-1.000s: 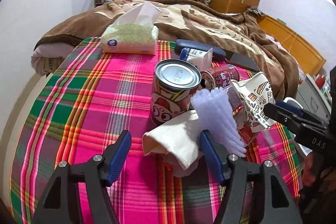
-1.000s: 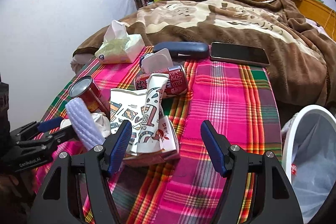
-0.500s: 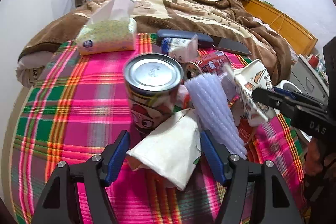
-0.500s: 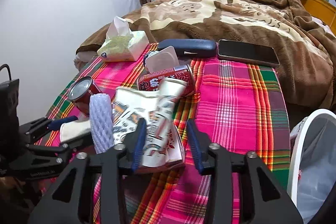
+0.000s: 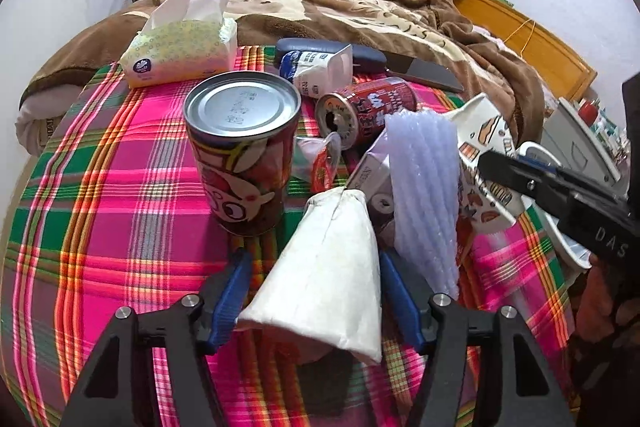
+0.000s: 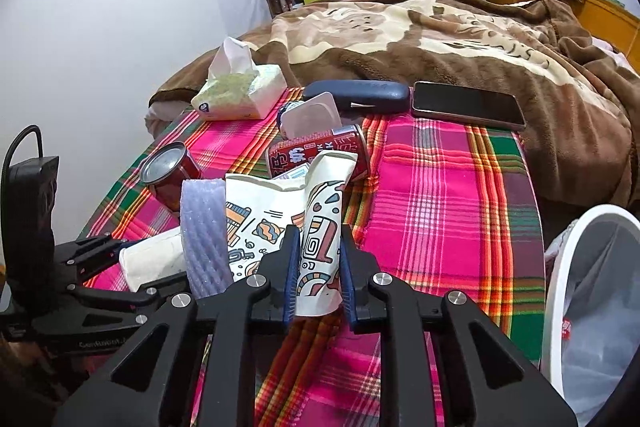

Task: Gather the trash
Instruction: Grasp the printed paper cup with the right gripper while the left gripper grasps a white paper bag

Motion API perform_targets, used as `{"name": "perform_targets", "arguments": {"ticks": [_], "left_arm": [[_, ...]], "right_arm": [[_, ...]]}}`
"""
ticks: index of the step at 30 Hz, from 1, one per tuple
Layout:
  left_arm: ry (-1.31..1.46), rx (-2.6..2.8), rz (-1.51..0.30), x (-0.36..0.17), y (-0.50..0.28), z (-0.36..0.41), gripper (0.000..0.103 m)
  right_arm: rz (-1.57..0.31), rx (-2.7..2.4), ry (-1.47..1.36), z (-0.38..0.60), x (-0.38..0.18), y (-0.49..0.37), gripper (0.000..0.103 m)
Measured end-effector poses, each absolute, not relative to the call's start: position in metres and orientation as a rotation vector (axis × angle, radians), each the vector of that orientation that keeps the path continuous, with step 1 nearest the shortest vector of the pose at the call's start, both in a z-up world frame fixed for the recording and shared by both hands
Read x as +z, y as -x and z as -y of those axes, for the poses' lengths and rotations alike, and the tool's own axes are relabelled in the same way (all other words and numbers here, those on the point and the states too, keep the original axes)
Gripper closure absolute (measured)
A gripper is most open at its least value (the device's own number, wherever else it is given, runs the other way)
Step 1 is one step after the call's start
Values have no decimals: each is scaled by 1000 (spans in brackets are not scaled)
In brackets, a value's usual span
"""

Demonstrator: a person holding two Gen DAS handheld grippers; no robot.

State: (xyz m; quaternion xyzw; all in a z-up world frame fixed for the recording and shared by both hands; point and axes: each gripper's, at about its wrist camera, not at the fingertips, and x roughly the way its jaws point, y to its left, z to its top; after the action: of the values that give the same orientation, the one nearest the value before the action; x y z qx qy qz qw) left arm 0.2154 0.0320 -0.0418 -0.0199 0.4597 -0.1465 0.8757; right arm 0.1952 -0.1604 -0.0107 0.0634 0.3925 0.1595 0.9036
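Observation:
A heap of trash lies on the plaid cloth (image 5: 100, 187). My left gripper (image 5: 316, 283) has its jaws around a crumpled white paper wad (image 5: 324, 283); the wad fills the gap and both pads touch it. My right gripper (image 6: 318, 267) is shut on a flattened patterned paper cup (image 6: 320, 227). Beside them lie a lavender foam net sleeve (image 5: 424, 187), an upright cartoon tin can (image 5: 240, 155), a red drink can (image 5: 368, 111) on its side and a small milk carton (image 5: 316, 67).
A white bin (image 6: 592, 307) with a clear liner stands at the right of the table. A tissue pack (image 6: 240, 95), a dark glasses case (image 6: 356, 95) and a phone (image 6: 468, 105) lie at the far edge, against the brown blanket.
My right gripper has shut on the patterned paper cup. My left gripper has moved forward and narrowed around the white paper wad.

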Motion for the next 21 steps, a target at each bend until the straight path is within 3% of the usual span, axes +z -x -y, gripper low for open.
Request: {"name": "perform_targets", "arguments": {"ticks": [3, 5, 6, 21], "left_arm": [[34, -304, -956, -41, -214, -28, 46], [37, -307, -954, -40, -212, -26, 63], [36, -302, -954, -39, -211, -26, 65], [2, -234, -866, -16, -179, -28, 69]], "right_arm": [[-812, 331, -138, 164, -12, -193, 84], [-809, 328, -138, 165, -12, -191, 84], [-808, 323, -137, 166, -12, -190, 84], [-788, 302, -173, 184, -10, -174, 84]]}}
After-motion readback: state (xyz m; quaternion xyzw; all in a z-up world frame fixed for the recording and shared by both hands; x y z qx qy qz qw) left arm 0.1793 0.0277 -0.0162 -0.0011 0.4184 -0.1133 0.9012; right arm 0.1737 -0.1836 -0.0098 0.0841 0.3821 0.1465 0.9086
